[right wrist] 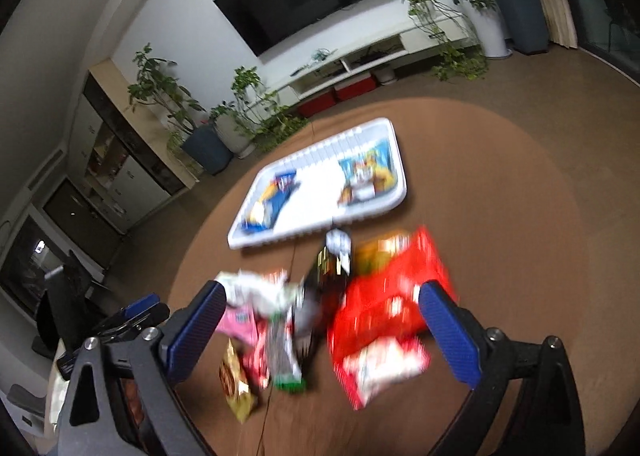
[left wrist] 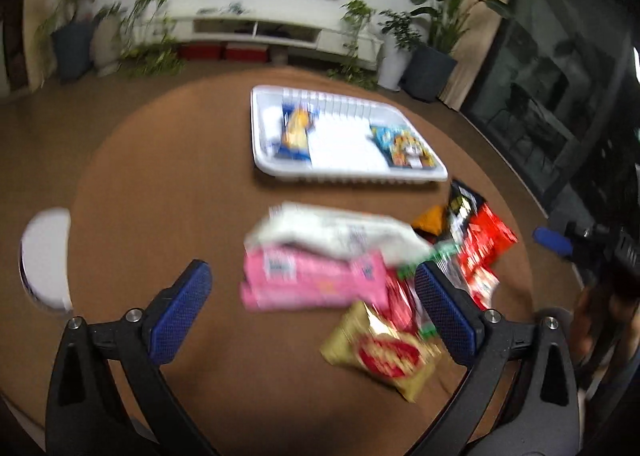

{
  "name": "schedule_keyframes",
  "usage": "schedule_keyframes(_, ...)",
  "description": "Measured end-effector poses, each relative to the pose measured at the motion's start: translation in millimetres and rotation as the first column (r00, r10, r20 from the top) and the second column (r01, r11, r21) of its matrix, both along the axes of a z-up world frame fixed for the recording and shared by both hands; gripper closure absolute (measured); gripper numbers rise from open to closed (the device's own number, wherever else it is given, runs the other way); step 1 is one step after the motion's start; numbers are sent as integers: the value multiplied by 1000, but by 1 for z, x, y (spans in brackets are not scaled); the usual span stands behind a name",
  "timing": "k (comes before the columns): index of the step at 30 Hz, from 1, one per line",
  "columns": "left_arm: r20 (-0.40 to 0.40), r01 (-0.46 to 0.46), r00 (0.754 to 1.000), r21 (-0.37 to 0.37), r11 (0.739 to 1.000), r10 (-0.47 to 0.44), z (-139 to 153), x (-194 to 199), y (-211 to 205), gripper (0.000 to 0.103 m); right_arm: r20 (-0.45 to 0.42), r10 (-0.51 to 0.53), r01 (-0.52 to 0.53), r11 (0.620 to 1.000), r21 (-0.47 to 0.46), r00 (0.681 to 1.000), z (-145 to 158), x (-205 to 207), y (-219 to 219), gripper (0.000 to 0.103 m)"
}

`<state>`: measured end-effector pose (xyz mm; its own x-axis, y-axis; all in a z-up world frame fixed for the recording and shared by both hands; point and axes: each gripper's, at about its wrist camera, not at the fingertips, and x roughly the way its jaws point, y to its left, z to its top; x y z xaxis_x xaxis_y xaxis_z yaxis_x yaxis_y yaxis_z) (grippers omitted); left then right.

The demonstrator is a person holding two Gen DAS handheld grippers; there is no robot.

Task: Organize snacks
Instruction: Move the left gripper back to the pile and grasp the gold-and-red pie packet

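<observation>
Two packets are lying in the tray [left wrist: 264,128]; the pile [left wrist: 320,276] just in front of the tray is waiting. Both grippers, left gripper [left wrist: 312,308] and right gripper [right wrist: 320,332], are being held apart, empty.

snack pile [left wrist: 360,276] before tray [left wrist: 348,176] on table [left wrist: 160,196]

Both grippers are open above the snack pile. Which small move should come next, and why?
Probably lower the left gripper onto the pink packet and close. It lies between the open fingers, near the top of the pile, and the white tray has bare space in its middle.
</observation>
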<state>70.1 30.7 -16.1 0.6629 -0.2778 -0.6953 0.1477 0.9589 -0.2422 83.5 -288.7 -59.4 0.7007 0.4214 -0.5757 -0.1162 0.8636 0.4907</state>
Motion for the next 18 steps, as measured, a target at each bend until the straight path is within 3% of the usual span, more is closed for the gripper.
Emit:
schedule_keyframes(6, -83, -3, 997, 60, 998, 8, -30, -23, -42, 0, -25, -8, 6, 998, -60, 1000, -17, -24, 25, 12)
schedule_keyframes(12, -139, -66, 987, 119, 991, 82, -42, -15, -59, 0, -33, -5, 3, 998, -64, 999, -23, -29, 30, 13)
schedule_keyframes(18, -172, -56, 981, 204, 977, 92, -54, 0, -72, 0, -44, 5, -8, 998, -66, 999, -28, -33, 34, 13)
